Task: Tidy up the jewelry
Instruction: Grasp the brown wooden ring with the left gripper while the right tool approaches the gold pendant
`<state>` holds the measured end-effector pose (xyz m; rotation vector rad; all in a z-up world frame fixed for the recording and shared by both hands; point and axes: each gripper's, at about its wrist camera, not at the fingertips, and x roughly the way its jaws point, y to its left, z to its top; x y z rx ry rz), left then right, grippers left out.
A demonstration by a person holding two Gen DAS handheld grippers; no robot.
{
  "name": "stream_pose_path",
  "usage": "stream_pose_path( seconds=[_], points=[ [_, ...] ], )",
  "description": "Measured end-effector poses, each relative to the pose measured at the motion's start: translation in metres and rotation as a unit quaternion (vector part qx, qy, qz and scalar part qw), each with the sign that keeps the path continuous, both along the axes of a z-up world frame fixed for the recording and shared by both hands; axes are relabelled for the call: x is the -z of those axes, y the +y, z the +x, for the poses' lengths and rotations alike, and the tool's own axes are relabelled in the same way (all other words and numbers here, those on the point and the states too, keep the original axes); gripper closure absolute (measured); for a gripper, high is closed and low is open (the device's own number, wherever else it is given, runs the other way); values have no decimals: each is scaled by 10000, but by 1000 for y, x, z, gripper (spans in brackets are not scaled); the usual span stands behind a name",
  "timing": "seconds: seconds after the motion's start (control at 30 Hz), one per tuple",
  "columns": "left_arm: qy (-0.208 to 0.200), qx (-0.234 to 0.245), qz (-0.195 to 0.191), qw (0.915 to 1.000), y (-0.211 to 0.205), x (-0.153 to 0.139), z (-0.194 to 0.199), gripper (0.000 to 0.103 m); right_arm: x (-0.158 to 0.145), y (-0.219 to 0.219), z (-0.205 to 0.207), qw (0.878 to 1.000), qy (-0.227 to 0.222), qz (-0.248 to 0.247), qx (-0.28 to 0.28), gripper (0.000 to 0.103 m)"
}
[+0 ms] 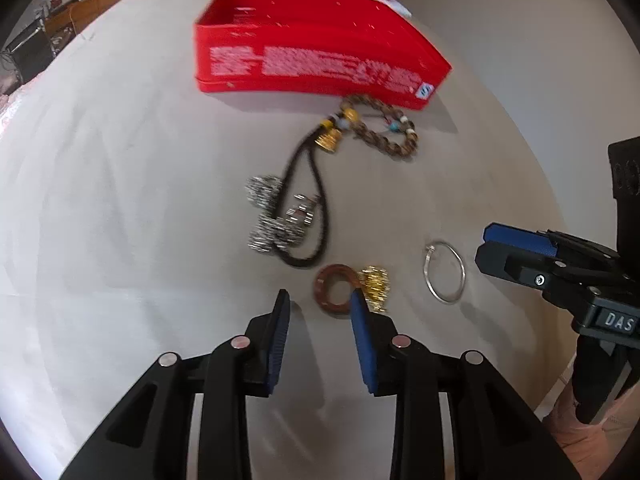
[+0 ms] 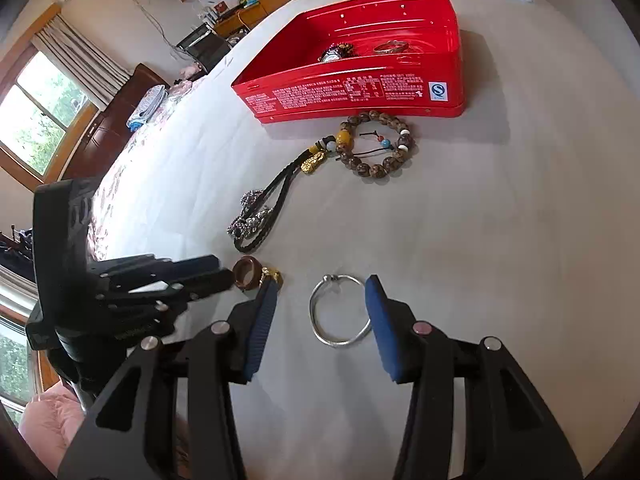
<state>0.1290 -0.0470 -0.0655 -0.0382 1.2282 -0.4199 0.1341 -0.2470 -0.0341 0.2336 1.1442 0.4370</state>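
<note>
White cloth surface (image 2: 500, 240) under all items. Red tin (image 2: 452, 60) at far edge as landmark: silver bangle (image 2: 391, 46) and, seemingly, a beaded piece inside. Just before tin: brown bead bracelet (image 2: 376, 146), black cord with gold charm (image 2: 280, 192). Well nearer: brown ring (image 1: 336, 286), silver hoop bracelet (image 2: 340, 310). Left tongs (image 1: 320, 308) released, beside brown ring. Right tongs (image 2: 320, 312) released, straddling hoop, pads apart from it.

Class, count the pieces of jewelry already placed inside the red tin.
2 visible: a dark beaded piece near the middle of the red tin, and a silver bangle to its right. The front wall may hide more.
</note>
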Motion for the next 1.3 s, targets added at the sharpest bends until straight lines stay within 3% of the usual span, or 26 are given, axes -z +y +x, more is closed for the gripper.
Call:
stream_pose_path(
  seconds=[0.63, 1.1, 1.3],
  points=[
    [64, -42, 199, 9998, -22, 11, 9, 75, 5, -9, -5, 9998, 32, 191, 10, 57],
    [-81, -621, 52, 9980, 39, -3, 1, 75, 10, 54, 0, 9973, 261, 123, -674, 60],
    [-76, -666, 5, 9978, 47, -3, 2, 75, 21, 68, 9, 9971, 472, -194, -558, 63]
  ],
)
